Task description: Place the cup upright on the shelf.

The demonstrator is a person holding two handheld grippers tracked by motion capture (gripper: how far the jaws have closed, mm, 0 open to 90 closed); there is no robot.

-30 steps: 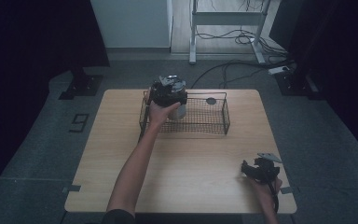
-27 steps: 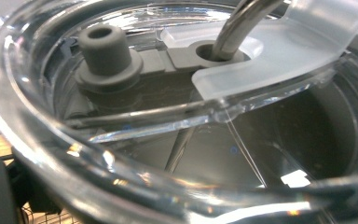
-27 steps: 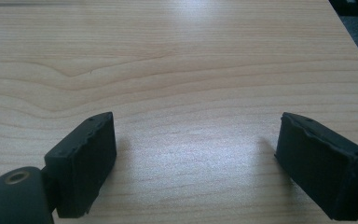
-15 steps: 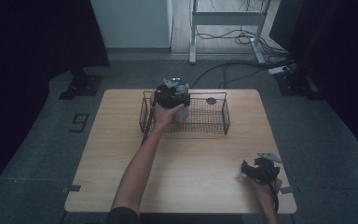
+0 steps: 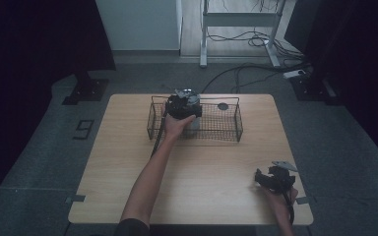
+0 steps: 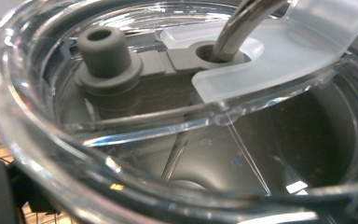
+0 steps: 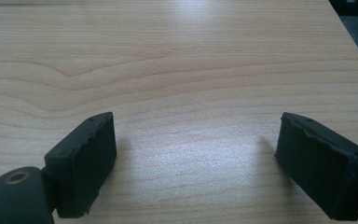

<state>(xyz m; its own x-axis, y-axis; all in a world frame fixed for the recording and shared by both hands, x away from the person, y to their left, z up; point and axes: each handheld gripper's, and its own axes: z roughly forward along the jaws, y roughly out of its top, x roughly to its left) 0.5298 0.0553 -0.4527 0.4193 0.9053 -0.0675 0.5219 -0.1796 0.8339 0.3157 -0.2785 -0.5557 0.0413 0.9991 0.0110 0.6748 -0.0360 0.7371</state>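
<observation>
My left gripper (image 5: 183, 107) hangs over the left half of a black wire basket (image 5: 226, 131) at the back of the table, shut on a pale tumbler (image 5: 193, 123) that stands upright inside the basket. In the left gripper view the tumbler's clear lid (image 6: 168, 116) is very close, with a grey stopper (image 6: 103, 51) and a metal straw (image 6: 237, 23) through it. Whether the tumbler touches the basket floor I cannot tell. My right gripper (image 5: 267, 178) rests low over the table's front right corner, and its jaws (image 7: 196, 163) stand wide open over bare wood with nothing between them.
A small dark disc (image 5: 222, 106) lies by the basket's back rim. The wooden table (image 5: 128, 162) ends close to the right of the right gripper. Cables and a metal frame (image 5: 236, 19) stand on the floor behind the table.
The left hand has sunk with the tumbler, from above the basket's rim down into the basket. The right gripper has stayed where it was.
</observation>
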